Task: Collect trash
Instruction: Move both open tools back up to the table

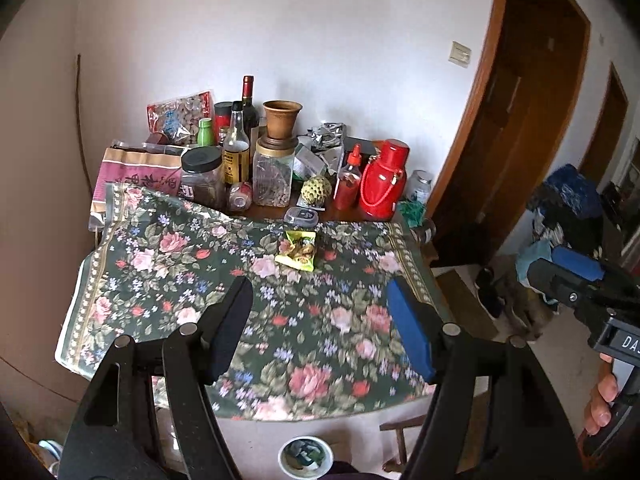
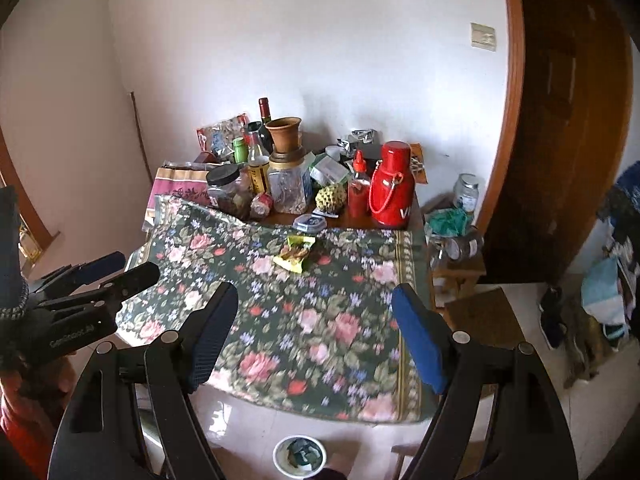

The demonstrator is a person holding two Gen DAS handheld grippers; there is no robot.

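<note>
A yellow-green snack wrapper [image 1: 298, 250] lies on the floral tablecloth [image 1: 192, 280] near the table's far middle; it also shows in the right wrist view [image 2: 296, 254]. My left gripper [image 1: 320, 300] is open and empty, held above the cloth's near half, well short of the wrapper. My right gripper [image 2: 316, 308] is open and empty too, at about the same distance. A white bowl-like bin [image 1: 306, 458] with dark scraps sits on the floor below the table's near edge, also in the right wrist view [image 2: 300, 456].
Jars, bottles, a clay pot [image 1: 282, 118], a red thermos [image 1: 384, 180], a small lidded box [image 1: 302, 216] and a custard apple [image 1: 316, 190] crowd the table's back. A wooden stool [image 2: 456, 264] with jars stands right of the table. A door frame is further right.
</note>
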